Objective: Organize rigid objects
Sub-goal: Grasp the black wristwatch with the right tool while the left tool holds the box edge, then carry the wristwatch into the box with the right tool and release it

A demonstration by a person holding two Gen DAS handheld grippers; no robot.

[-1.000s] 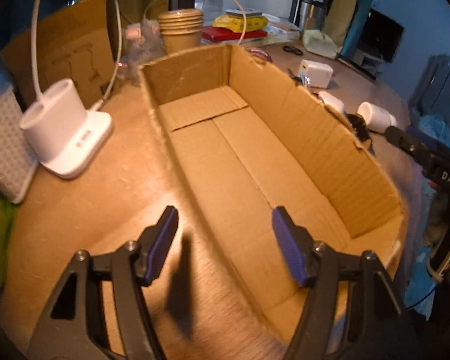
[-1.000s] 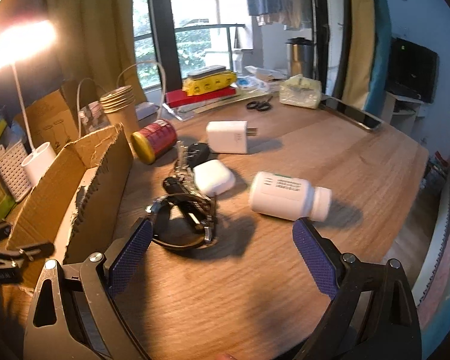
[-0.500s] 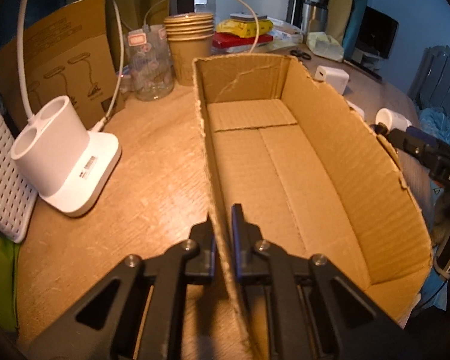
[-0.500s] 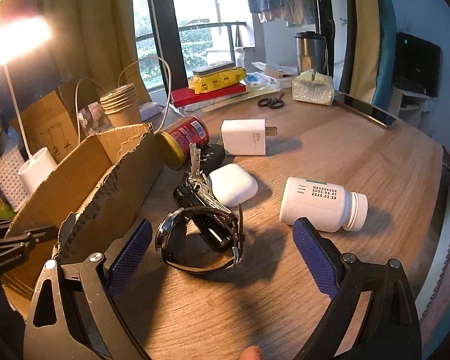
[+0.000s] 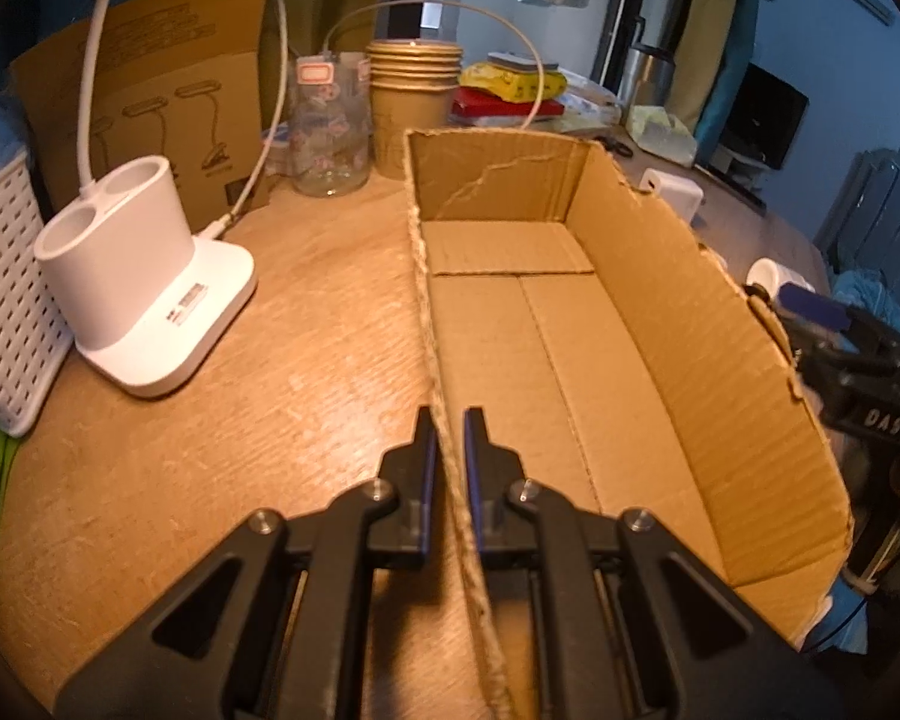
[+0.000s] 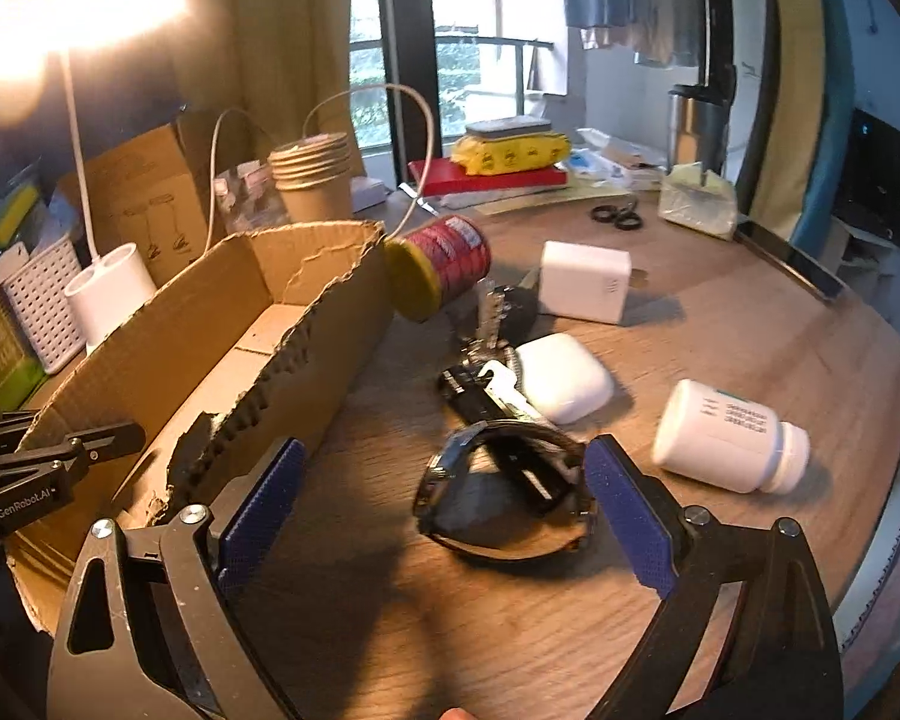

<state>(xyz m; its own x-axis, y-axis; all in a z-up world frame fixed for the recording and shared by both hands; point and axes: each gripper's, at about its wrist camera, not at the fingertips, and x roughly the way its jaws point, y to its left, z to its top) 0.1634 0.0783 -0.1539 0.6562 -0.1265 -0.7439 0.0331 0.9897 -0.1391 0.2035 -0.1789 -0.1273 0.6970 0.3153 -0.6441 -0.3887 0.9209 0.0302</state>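
Since earlier frame: left gripper (image 5: 448,450) now clamped on cardboard box (image 5: 678,324) near wall; right gripper (image 6: 444,510) advanced, fingers closing, nothing gripped. Wristwatch (image 6: 504,498) on counter (image 6: 720,324) between right fingers, band loop crosswise; right hand nearer.

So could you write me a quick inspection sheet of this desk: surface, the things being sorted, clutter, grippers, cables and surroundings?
Surface: round wooden table, crowded.
Job's things: empty cardboard box; beside it a wristwatch, keys, earbud case, white charger, pill bottle and red can, both lying down.
Clutter: paper cups, glass jar, white basket, scissors.
Grippers: left gripper clamped on the box's near wall; right gripper closing around the wristwatch, pads not touching it.
Cables: white cable plugged into the lamp base.
Surroundings: window, curtains, hanging clothes.
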